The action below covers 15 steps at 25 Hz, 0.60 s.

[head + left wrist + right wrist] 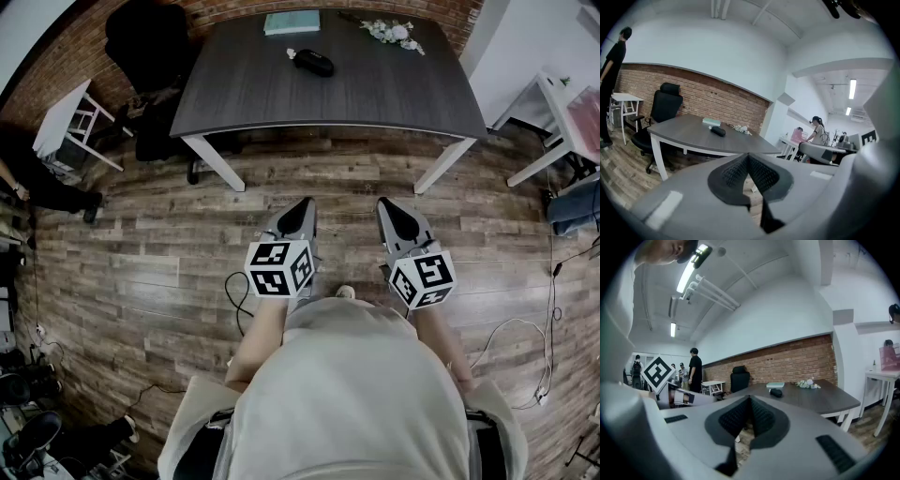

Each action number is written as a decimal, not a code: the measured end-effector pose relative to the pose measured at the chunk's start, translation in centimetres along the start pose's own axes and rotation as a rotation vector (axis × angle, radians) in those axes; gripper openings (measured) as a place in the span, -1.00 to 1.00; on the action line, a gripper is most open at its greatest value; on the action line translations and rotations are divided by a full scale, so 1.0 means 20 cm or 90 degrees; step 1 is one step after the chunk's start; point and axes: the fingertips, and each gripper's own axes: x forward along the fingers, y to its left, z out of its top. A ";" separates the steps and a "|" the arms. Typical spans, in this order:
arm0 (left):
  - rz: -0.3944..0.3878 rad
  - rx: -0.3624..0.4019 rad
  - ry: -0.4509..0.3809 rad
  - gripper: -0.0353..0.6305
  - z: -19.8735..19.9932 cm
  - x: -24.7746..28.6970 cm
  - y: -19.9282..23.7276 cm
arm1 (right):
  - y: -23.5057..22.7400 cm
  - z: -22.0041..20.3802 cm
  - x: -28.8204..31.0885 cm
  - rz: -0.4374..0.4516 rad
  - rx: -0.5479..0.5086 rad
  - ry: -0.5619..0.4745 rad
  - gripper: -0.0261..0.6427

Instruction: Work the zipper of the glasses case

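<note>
A black glasses case (313, 63) lies on the far half of a dark grey table (244, 94); it also shows small in the left gripper view (718, 131) and the right gripper view (776, 392). Both grippers hang over the wooden floor, well short of the table and close to the person's body. My left gripper (304, 208) is shut with nothing between its pads (740, 169). My right gripper (388, 210) is shut and empty too, its pads (740, 416) pressed together.
On the table lie a teal book (292, 22) and a sprig of white flowers (394, 31). A black office chair (150, 47) stands at the table's left, small white tables (70, 117) (562, 112) on both sides. Cables (516, 337) trail on the floor. People stand around the room.
</note>
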 end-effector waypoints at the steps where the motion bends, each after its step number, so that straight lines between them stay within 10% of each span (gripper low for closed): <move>1: -0.001 0.000 0.003 -0.86 0.00 -0.01 0.00 | 0.00 0.00 0.00 -0.001 0.000 0.000 -0.92; 15: -0.015 -0.003 0.013 -0.86 -0.04 -0.01 -0.03 | 0.01 -0.02 -0.03 0.007 0.009 0.010 -0.92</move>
